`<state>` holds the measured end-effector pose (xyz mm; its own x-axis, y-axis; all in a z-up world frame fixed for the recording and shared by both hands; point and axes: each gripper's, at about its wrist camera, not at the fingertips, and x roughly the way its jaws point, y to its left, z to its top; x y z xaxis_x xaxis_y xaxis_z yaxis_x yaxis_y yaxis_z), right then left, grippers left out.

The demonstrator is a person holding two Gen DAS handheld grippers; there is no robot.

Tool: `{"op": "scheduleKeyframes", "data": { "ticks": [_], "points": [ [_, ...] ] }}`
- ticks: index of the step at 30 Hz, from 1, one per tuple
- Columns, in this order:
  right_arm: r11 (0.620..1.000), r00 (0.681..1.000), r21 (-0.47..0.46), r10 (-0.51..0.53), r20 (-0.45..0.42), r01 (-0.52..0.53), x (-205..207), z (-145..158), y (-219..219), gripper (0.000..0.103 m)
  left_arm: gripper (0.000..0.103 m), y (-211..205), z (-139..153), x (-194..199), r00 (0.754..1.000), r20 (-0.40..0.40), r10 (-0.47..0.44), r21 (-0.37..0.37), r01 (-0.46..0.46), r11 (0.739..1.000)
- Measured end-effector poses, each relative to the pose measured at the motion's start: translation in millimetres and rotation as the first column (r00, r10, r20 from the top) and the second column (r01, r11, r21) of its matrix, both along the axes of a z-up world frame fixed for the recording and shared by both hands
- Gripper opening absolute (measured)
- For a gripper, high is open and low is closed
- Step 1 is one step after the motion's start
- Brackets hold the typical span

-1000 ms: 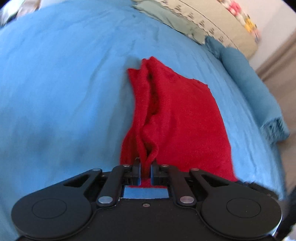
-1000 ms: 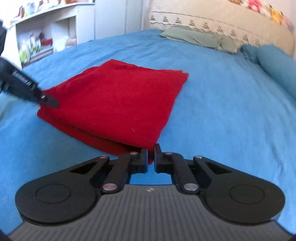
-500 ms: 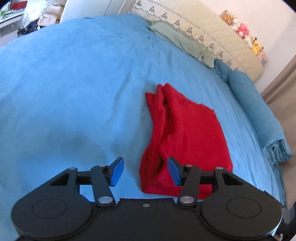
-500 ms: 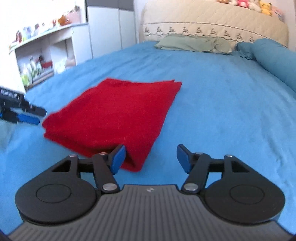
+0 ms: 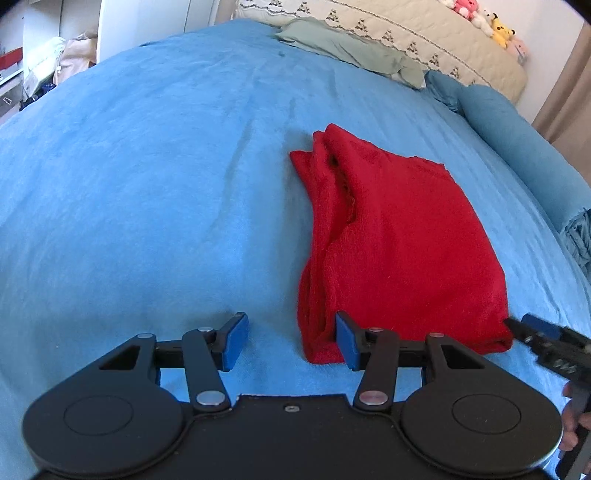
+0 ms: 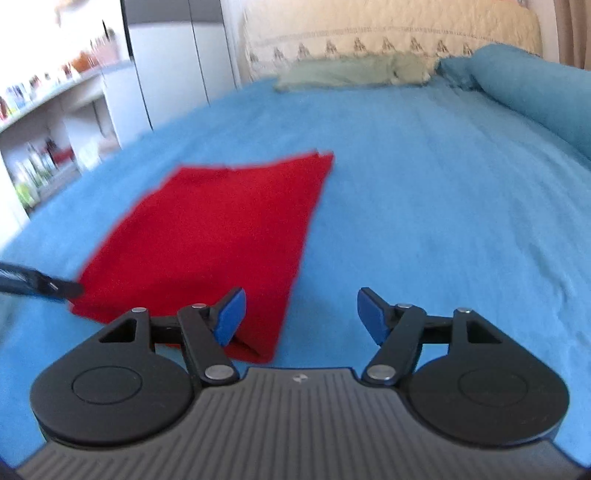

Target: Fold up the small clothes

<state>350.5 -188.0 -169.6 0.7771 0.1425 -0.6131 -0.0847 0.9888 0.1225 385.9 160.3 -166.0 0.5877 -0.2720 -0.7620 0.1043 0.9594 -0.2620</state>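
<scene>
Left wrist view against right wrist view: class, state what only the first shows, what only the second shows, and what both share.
Only the left wrist view shows the stuffed toys on the headboard, the bunched layered edge of the red cloth, and a hand behind the right gripper.

Only the right wrist view shows the shelves of small items and the tall cupboard.

Both show the red cloth folded on the blue bedcover, the green pillow, the left gripper open, and the right gripper's jaws opening, gripping nothing.
</scene>
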Motion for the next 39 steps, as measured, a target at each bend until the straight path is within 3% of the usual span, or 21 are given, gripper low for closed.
{"op": "scheduleKeyframes", "data": {
  "ticks": [4,6,8,10,15,22,25,27,28,31,33,35,37,39],
  "points": [
    [0.999,0.999,-0.046,0.004,-0.048,-0.006,2.9,-19.9,-3.6,0.080,0.054,-2.7,6.1,1.1,1.000,0.000,-0.015,0.011,0.015,1.000],
    [0.998,0.999,-0.052,0.019,-0.047,-0.022,2.4,-17.8,-4.7,0.082,0.062,-5.4,19.1,5.7,0.999,0.018,-0.039,-0.016,0.039,0.999],
    [0.999,0.999,-0.020,0.037,-0.023,-0.038,3.1,-5.9,-9.2,0.083,0.091,-9.6,35.8,18.5,0.997,0.060,-0.054,-0.018,0.055,0.998],
    [0.997,0.998,0.046,0.064,-0.022,-0.063,10.1,7.4,-16.7,0.085,0.103,-16.1,49.0,38.8,0.992,0.093,-0.088,-0.017,0.090,0.996],
    [0.983,0.990,0.168,0.094,-0.107,-0.076,57.5,26.0,-27.1,0.085,0.103,-26.9,43.1,103.2,0.986,0.003,-0.169,-0.065,0.169,0.984],
    [0.961,0.961,0.274,0.114,-0.253,-0.042,122.9,10.6,-30.9,0.086,0.089,-21.4,1.2,148.0,0.971,-0.172,-0.164,-0.240,0.120,0.963],
    [0.939,0.946,0.341,0.149,-0.289,-0.043,139.0,-1.4,-32.7,0.088,0.084,-22.4,-6.9,148.2,0.971,-0.163,-0.172,-0.253,0.128,0.959],
    [0.930,0.941,0.365,0.166,-0.296,-0.049,144.5,-7.7,-31.4,0.093,0.075,-27.5,-9.5,148.4,0.968,-0.156,-0.195,-0.256,0.151,0.955],
    [0.925,0.940,0.376,0.168,-0.297,-0.046,147.4,-10.6,-31.1,0.094,0.063,-30.1,-11.0,148.2,0.967,-0.157,-0.202,-0.248,0.159,0.955],
    [0.902,0.940,0.431,0.171,-0.293,-0.030,155.7,-17.6,-30.5,0.095,0.051,-34.2,-12.4,146.1,0.966,-0.153,-0.210,-0.245,0.169,0.955],
    [0.891,0.942,0.454,0.172,-0.288,-0.023,158.9,-19.8,-28.5,0.087,0.042,-34.9,-12.5,145.2,0.969,-0.150,-0.198,-0.251,0.157,0.955],
    [0.885,0.939,0.465,0.180,-0.293,-0.024,161.6,-20.6,-23.3,0.059,0.034,-35.4,-8.4,142.5,0.972,-0.138,-0.192,-0.250,0.154,0.956],
    [0.893,0.944,0.449,0.168,-0.284,-0.024,159.4,-17.9,-19.6,0.046,0.031,-40.5,-0.3,138.6,0.974,-0.122,-0.189,-0.224,0.159,0.962],
    [0.903,0.952,0.429,0.162,-0.258,-0.037,155.2,-8.9,-16.1,0.040,0.030,-47.6,11.4,133.4,0.976,-0.099,-0.192,-0.192,0.170,0.966]
  ]
}}
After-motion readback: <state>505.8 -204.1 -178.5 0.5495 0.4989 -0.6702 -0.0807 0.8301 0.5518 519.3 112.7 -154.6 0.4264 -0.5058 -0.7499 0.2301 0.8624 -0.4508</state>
